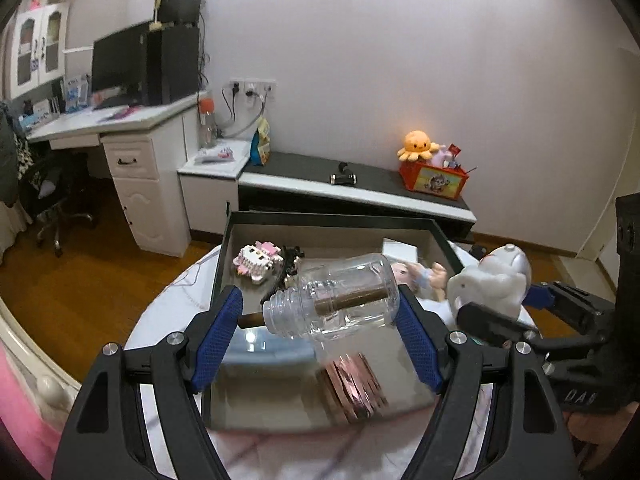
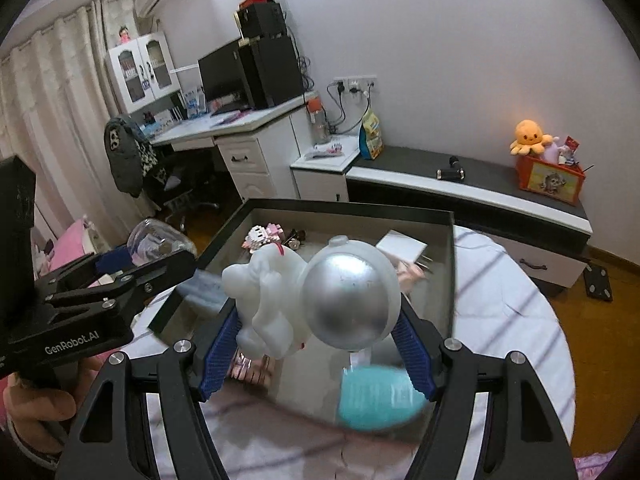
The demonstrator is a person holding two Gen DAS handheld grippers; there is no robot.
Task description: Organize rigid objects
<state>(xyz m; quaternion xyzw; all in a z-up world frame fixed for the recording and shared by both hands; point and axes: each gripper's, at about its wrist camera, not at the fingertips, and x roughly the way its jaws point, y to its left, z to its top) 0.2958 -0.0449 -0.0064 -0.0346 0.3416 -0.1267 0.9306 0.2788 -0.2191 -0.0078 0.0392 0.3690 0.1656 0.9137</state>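
My left gripper (image 1: pixel 320 312) is shut on a clear plastic jar (image 1: pixel 340 296) lying sideways, held above the black-rimmed box (image 1: pixel 224 248). My right gripper (image 2: pixel 316 332) is shut on a white astronaut figure with a silver helmet (image 2: pixel 344 304), also above the box (image 2: pixel 452 248). The figure shows at the right of the left wrist view (image 1: pixel 492 284), and the jar at the left of the right wrist view (image 2: pixel 160 240). In the box lie a pink block toy (image 1: pixel 258 260), a white card (image 2: pixel 402 246), a doll (image 1: pixel 424 274) and pink flat pieces (image 1: pixel 352 388).
The box sits on a round white table (image 2: pixel 512 312). A teal object (image 2: pixel 380 396) lies near the box's front. A low black-topped cabinet (image 1: pixel 360 184) with an orange toy box (image 1: pixel 434 180) stands behind. A white desk (image 1: pixel 132 128) stands at the left over wooden floor.
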